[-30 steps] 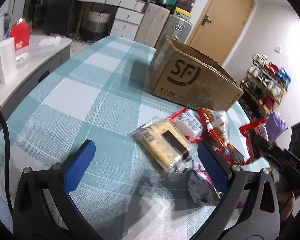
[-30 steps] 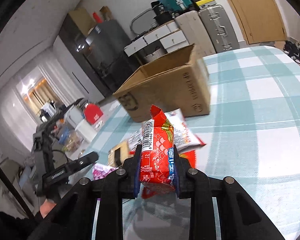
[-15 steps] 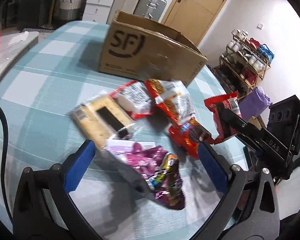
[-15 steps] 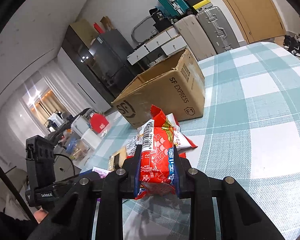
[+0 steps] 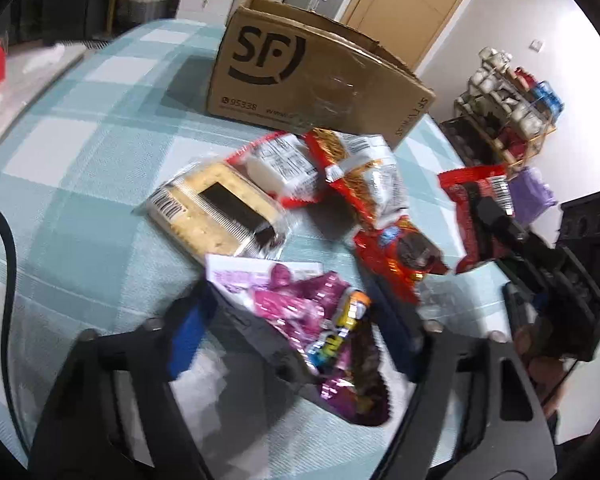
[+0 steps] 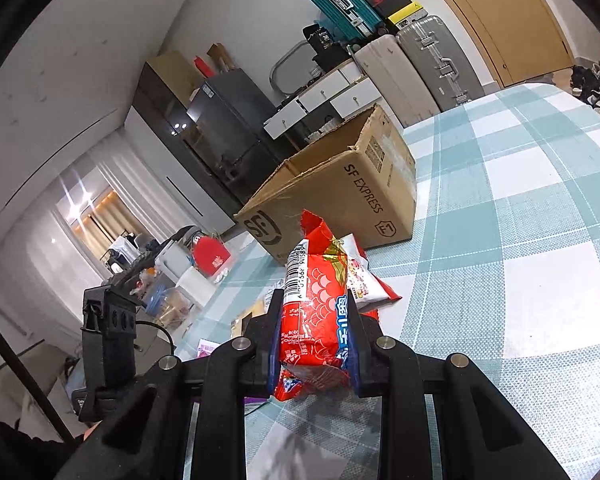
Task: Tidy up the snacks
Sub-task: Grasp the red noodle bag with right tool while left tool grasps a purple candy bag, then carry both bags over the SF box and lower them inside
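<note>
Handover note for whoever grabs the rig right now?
Right gripper: shut on red snack pack, held above the table.
Left gripper: fingers either side of purple snack bag; blurred, grip unclear.
Open SF cardboard box behind the pile; contents unseen.
Loose: cracker pack, three more red and white packets.
Left: box everything.
</note>
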A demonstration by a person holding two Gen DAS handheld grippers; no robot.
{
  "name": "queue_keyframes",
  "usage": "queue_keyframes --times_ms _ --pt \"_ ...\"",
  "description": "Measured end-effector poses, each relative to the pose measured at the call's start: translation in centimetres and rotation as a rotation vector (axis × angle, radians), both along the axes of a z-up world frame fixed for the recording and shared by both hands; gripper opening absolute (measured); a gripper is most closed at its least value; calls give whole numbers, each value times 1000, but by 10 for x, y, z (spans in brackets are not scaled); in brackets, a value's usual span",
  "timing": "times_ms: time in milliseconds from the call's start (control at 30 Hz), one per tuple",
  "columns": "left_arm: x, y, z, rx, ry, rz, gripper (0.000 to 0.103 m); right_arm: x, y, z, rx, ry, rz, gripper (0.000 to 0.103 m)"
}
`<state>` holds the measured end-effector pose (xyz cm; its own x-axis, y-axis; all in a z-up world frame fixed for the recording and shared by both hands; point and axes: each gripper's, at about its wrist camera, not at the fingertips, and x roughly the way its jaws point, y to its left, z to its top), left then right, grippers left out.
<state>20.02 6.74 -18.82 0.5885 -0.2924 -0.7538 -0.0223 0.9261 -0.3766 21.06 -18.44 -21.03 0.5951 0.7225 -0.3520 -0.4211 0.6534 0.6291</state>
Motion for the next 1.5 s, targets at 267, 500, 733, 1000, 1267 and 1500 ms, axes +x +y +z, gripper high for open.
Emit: queue_keyframes --times_ms 267,500,733,1000,1267,1500 --pt "-12 -11 3 34 28 -27 49 0 0 -1 2 0 0 26" --pt "-27 -13 7 68 25 -45 47 0 0 -1 1 1 0 26" --pt "-34 -15 16 93 0 -60 47 0 -1 -1 1 2 -1 26" --pt "-39 -5 36 107 -53 -50 47 -1 -3 -2 -5 -6 -12 26" --pt "-36 16 61 97 -107 -33 47 -5 12 4 -77 2 5 26" --pt "-19 35 97 95 -181 -26 47 -8 19 34 -104 -30 33 26"
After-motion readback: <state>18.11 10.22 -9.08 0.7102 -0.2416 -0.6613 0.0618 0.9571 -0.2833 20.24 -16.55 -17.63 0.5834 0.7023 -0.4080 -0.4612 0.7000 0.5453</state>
